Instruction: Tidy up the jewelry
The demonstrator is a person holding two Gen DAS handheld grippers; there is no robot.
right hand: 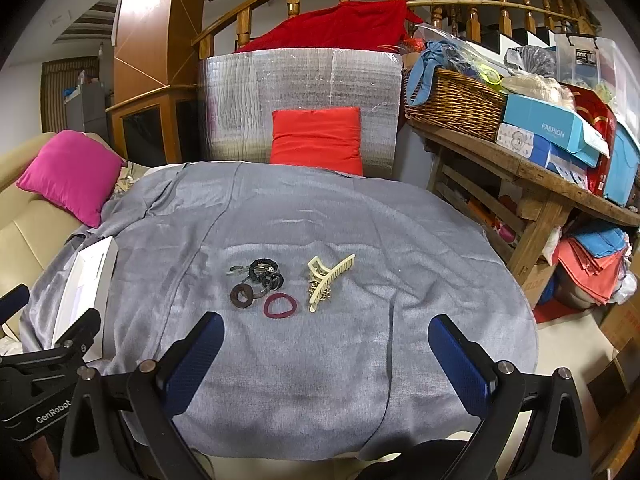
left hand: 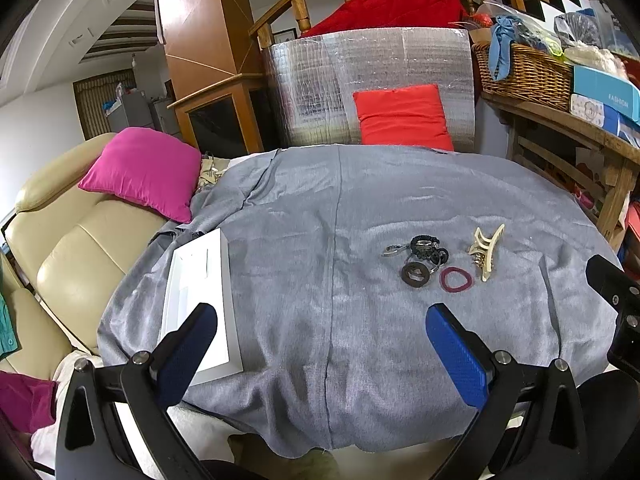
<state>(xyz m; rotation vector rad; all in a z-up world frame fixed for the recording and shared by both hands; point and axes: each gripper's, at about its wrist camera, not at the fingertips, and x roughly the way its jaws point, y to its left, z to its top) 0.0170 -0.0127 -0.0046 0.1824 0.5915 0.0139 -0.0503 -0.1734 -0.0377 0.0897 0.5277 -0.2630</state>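
Broadly, a grey cloth-covered table (right hand: 300,360) is offering bare fabric along its near edge, where both grippers are hovering. A cream plastic claw clip (right hand: 330,280), maroon elastic hair tie (right hand: 281,305), brown ring (right hand: 241,295) and black scrunchie cluster (right hand: 262,270) are lying together mid-surface. A white shallow rectangular box (left hand: 200,308) is sitting at the left edge. The left gripper (left hand: 320,344) and right gripper (right hand: 326,354) are gaping wide, holding nothing.
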